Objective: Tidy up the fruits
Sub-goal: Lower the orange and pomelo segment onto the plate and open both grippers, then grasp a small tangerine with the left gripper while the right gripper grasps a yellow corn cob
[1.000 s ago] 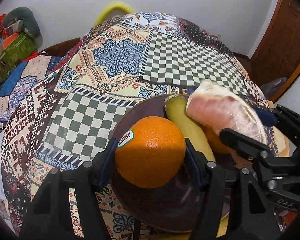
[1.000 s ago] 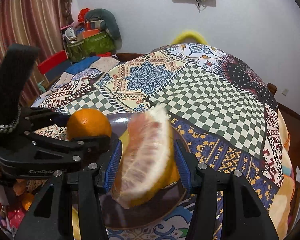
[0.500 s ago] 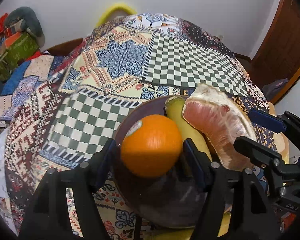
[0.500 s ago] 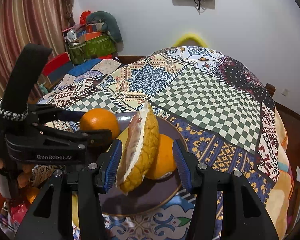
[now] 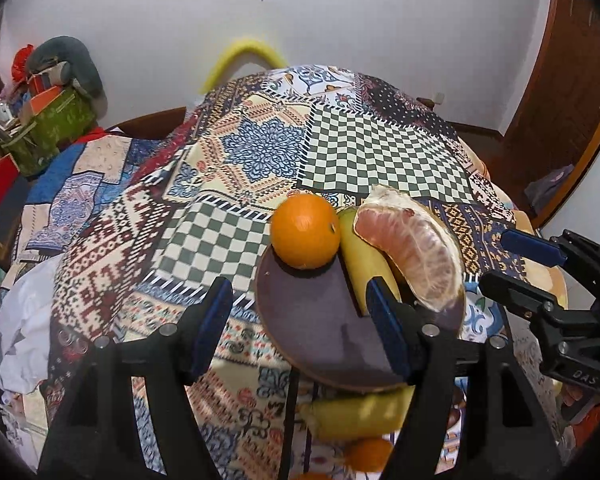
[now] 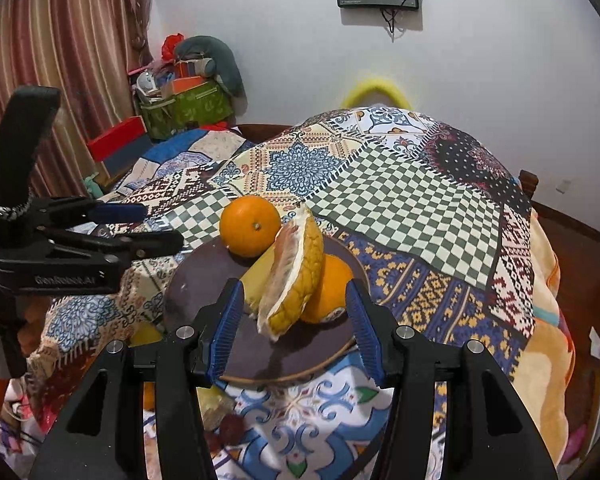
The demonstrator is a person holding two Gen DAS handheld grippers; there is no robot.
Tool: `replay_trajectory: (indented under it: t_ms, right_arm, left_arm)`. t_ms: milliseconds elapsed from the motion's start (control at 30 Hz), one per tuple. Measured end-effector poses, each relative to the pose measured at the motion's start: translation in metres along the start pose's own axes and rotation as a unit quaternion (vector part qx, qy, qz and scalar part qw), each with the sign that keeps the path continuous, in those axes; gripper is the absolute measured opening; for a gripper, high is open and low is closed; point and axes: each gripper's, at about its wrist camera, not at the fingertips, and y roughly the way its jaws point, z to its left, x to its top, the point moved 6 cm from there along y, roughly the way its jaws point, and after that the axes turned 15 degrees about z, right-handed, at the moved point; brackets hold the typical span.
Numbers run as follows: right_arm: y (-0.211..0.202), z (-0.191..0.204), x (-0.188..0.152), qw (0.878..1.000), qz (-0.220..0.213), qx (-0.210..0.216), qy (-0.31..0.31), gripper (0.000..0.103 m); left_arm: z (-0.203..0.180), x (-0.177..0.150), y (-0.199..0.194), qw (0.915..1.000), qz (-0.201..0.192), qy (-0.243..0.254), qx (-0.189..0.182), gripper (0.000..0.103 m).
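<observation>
On the worktop (image 5: 236, 240), covered with a patchwork cloth, a dark plate (image 5: 312, 320) carries the fruit; in the left wrist view an orange (image 5: 305, 231) sits at the plate's 11 o'clock edge, a banana (image 5: 360, 264) lies just beside it toward 1 o'clock, and a peeled pomelo wedge (image 5: 416, 256) leans against the banana at 2 o'clock; the right wrist view shows a second orange (image 6: 327, 288) behind the wedge, touching it; a further banana (image 5: 360, 410) and a small orange fruit lie off the plate near its 6 o'clock rim. The left hand-held gripper (image 5: 300, 328) stands about half open, with nothing between its pads; the right hand-held gripper (image 6: 294, 326) is likewise parted and grips nothing, the wedge lying beyond its pads. Handling, as a judgement: the oranges are firm and round, likely to roll, and are best taken across the widest girth; the bananas bruise under pressure, so take hold at mid-length with light force; the wedge is soft, with exposed flesh that tears, so grip its rind side and flat face gently.
</observation>
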Motion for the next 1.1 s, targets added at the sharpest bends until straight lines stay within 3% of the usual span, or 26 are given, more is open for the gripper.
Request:
replay_trajectory:
  t_ms: [433,767,1100]
  right_arm:
    - [-0.005,0.025,-0.041,1.0,0.026,0.009,-0.005,0.057]
    - [0.021,0.047,-0.063,0.997,0.073,0.019,-0.031,0.057]
    - [0.051,0.062,-0.064,0.992,0.109,0.021,-0.065,0.057]
  left_arm:
    - [0.014,-0.064,-0.028,0.9996,-0.006,-0.024,0.015,0.07]
    - [0.015,-0.112,-0.013,0.999,0.024,-0.036,0.014,0.07]
    - [0.007,-0.141,0.01,0.998,0.055,-0.031,0.005,0.07]
